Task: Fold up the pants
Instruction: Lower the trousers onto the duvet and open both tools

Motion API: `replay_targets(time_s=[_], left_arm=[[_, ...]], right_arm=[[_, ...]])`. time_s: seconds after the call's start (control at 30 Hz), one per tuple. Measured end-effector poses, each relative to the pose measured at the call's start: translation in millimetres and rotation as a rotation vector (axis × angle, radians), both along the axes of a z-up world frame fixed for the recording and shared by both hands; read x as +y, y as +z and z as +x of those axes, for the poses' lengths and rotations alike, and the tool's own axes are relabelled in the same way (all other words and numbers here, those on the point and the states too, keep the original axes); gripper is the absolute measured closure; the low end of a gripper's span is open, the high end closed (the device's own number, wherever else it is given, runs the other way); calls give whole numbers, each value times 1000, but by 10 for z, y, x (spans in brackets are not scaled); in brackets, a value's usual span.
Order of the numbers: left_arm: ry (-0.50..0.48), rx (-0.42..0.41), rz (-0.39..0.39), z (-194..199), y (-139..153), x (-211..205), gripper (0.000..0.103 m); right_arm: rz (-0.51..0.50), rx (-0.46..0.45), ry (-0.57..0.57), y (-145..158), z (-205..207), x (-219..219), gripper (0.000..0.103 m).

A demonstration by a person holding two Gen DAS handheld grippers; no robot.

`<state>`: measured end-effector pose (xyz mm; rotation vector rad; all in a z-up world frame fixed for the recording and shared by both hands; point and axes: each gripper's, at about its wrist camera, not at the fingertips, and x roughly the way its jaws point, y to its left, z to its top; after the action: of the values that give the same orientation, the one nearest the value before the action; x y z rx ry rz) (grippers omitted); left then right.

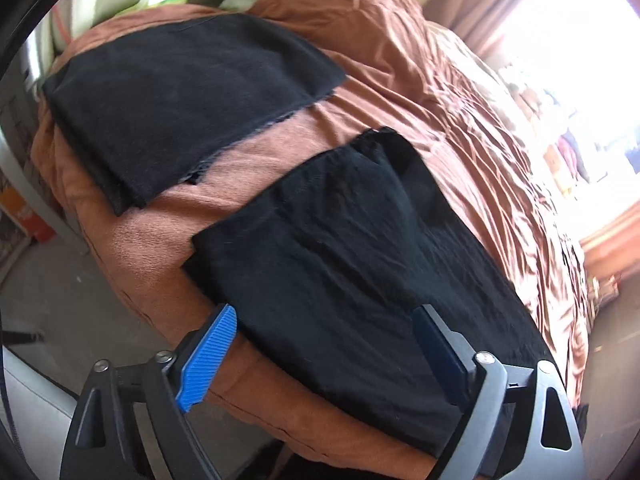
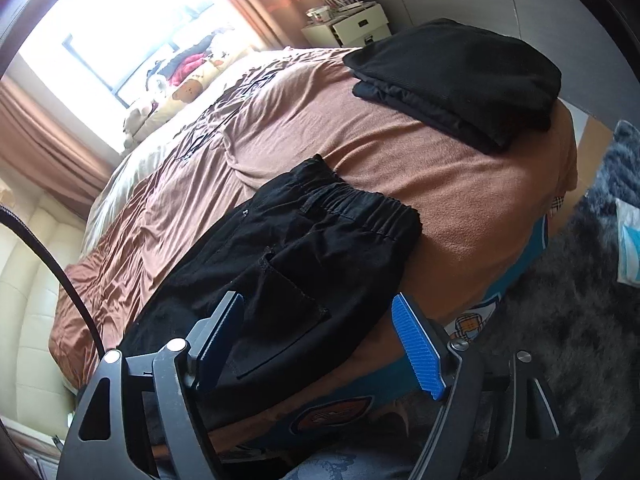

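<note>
Bedroom, daylight from a curtained window (image 2: pixel 120 28) at the far side. The work surface is a bed with a rust-brown cover (image 1: pixel 460 92), creased across its far half, smoother at the near edge.

The pants (image 1: pixel 340 264), black, lie at the near edge of the bed, already doubled lengthwise by the look of them. The right wrist view shows the elastic waistband (image 2: pixel 360 208) and a back pocket (image 2: pixel 280 312) facing up. The left wrist view shows the leg end running off toward the near right.

A second black item, a folded stack (image 1: pixel 180 104), sits further along the bed, well apart from the pants. It cannot be determined whether it is one garment or two.

Left claw (image 1: pixel 324 352): released, fingers spread wide on either side of the leg fabric, nothing held. Right claw (image 2: pixel 320 344): released, fingers spread over the pocket area, nothing held.

Assessment: the step in hand appears to be taking hold for the next fold. Recommended practice: close each claw on all layers at an edge, not on the top layer alone; lift both ends level; carry the leg end over to meet the waistband; lay it down flat to avoid trapped creases.

Count: pants, one; folded stack, one; claws, two; window, one.
</note>
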<state>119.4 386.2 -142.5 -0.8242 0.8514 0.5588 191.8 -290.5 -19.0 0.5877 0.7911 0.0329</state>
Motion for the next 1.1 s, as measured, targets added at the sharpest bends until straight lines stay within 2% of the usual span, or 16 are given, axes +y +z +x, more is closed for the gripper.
replay_targets(time_s=[0.1, 0.2, 0.33, 0.57, 0.7, 0.83, 0.97, 1.1], left_arm=[[-49, 32, 78, 73, 117, -139, 1], [-112, 66, 167, 185, 221, -324, 1], [-197, 89, 235, 349, 320, -573, 1], [-273, 94, 292, 551, 469, -985, 1], [-320, 106, 281, 708, 543, -1216, 1], [-373, 60, 293, 831, 650, -1483, 0], [-427, -18, 273, 942, 756, -1712, 1], [-469, -53, 321, 1065, 839, -1969, 6]], right_arm=[[-42, -21, 34, 51, -17, 131, 23], [-31, -29, 73, 21, 32, 186, 23], [-58, -50, 88, -3, 81, 239, 23], [-61, -119, 106, -13, 65, 308, 23], [-129, -153, 129, -7, 39, 412, 23], [-139, -167, 149, -10, 38, 477, 23], [-176, -177, 175, -5, 45, 574, 23], [-202, -210, 219, 5, 52, 678, 23]])
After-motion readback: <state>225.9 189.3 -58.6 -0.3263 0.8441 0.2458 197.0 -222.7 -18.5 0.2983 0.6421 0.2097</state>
